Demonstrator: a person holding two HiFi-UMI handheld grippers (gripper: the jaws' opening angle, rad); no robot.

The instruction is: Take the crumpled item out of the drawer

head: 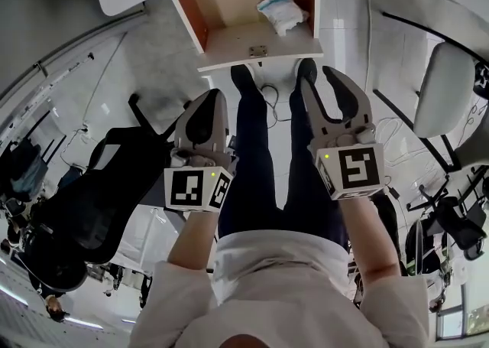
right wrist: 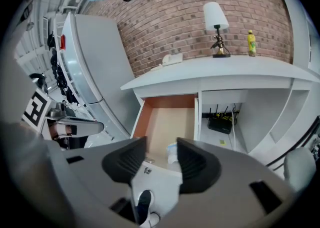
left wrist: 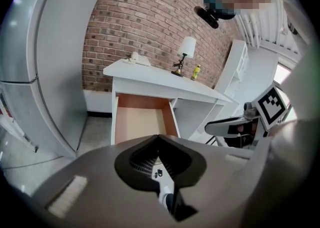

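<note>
- Nearest us, the left gripper (left wrist: pixel 159 138) has its jaws clenched together with nothing in them. This step needs only one gripper, so we would hold this one aside.
- The right gripper (right wrist: pixel 162 156) has its jaws released and empty, with a clear gap between the dark ribbed pads. We judge it should go forward and down over the drawer's front wall, opening wider if the bundle proves bulkier than the gap.
- The drawer (head: pixel 229 40) stands pulled open. It has a white front with a small metal fitting, a pale smooth wooden floor and orange-brown sides.
- The crumpled item (head: pixel 281 10) lies inside at the right, just beside the side wall and well apart from both grippers. It looks like soft, creased white wrapping with blue marks and should squash easily. We would pinch it across its thick middle, then lift straight up to clear the wall.
- Beyond, the white worktop (right wrist: pixel 225 69) carries a lamp and a yellow bottle in front of a rough brick wall.
</note>
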